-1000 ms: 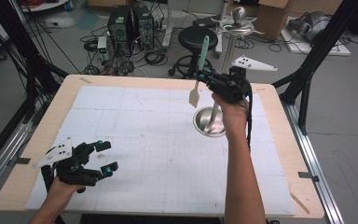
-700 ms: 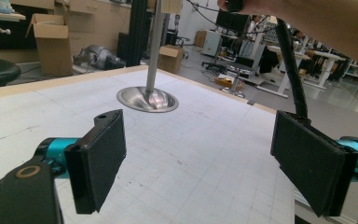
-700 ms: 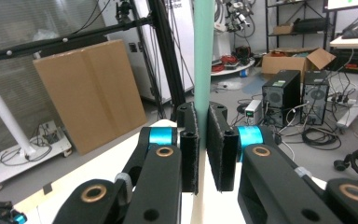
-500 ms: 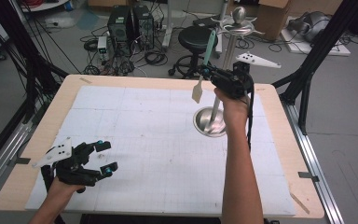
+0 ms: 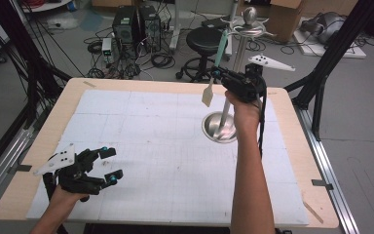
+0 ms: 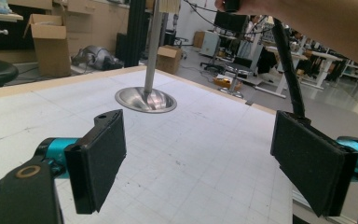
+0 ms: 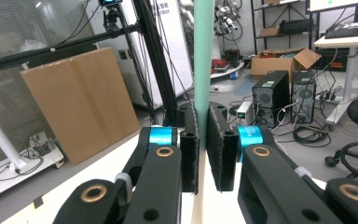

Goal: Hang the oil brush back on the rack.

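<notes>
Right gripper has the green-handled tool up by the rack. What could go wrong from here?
The right gripper pinches the thin handle between flat jaws, so the spatula may pivot or slip. It hangs close to the stand's pole, so a swing could knock the stand, which looks top-heavy.

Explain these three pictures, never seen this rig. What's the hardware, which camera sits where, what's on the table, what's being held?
No robot here: a person holds a handheld two-jaw gripper in each hand. The high view looks down on the table from above the person's side; the other two cameras ride on the grippers and look along their black jaws. The left gripper rests low near the table's front left, jaws apart, holding nothing. The right gripper is raised and shut on a spatula with a green handle and pale blade. On the table stands a metal stand with a round base, a pole and hooks on top.
</notes>
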### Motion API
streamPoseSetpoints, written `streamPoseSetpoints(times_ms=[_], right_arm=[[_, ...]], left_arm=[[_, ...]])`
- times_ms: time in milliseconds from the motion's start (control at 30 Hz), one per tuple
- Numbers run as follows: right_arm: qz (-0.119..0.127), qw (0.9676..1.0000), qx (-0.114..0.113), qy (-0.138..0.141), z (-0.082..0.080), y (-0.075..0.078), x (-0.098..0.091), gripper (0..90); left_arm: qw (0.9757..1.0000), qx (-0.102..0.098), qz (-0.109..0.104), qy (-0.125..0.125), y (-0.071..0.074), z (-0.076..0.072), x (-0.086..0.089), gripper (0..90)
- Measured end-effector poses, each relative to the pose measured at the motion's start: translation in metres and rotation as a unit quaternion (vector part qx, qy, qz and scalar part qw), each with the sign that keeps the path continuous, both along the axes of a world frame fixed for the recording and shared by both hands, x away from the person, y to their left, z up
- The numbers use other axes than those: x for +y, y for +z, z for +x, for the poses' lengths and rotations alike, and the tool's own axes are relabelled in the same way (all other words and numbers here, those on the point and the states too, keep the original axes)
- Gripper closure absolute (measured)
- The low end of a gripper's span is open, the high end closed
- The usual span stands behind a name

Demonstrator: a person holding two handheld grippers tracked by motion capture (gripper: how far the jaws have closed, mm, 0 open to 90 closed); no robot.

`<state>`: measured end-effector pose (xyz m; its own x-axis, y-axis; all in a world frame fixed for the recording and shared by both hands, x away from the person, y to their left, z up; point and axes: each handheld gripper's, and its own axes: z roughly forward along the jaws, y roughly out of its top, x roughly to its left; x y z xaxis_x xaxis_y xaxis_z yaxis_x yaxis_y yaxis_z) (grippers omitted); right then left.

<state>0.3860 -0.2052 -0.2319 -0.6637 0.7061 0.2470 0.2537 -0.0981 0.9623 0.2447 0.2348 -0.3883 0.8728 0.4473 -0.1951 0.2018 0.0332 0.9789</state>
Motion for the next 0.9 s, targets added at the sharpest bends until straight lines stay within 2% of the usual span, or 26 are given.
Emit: streamPoseSetpoints(times_ms=[167, 367, 467, 600, 700, 800, 900], right_arm=[[0.003, 0.9999, 0.006, -0.01, 0.0, -0.001, -0.004, 84.1], [-0.009, 0.9999, 0.002, -0.012, -0.002, 0.0, -0.005, 82.1], [-0.014, 0.9994, 0.003, -0.031, -0.005, -0.001, -0.005, 64.9], [-0.036, 0.9979, -0.004, -0.054, -0.013, -0.004, -0.008, 51.4], [-0.058, 0.9957, -0.014, -0.071, -0.023, -0.011, -0.012, 43.2], [-0.073, 0.9948, -0.013, -0.071, -0.034, -0.022, -0.017, 37.5], [-0.108, 0.9915, -0.02, -0.068, -0.046, -0.036, -0.017, 31.0]], left_arm=[[1.0, 0.0, 0.0, 0.0, 0.0, 0.0, 0.0, 18.5], [1.0, 0.0, -0.001, 0.002, 0.0, 0.0, 0.001, 18.5], [1.0, 0.0, -0.001, 0.004, 0.0, 0.0, 0.002, 18.5], [1.0, 0.001, -0.001, 0.008, 0.0, 0.001, 0.004, 18.5], [0.9999, 0.001, -0.003, 0.012, -0.001, 0.002, 0.005, 18.5], [0.9999, 0.003, -0.002, 0.015, -0.002, 0.002, 0.007, 18.4], [0.9998, 0.004, -0.002, 0.02, -0.002, 0.003, 0.008, 18.4]])
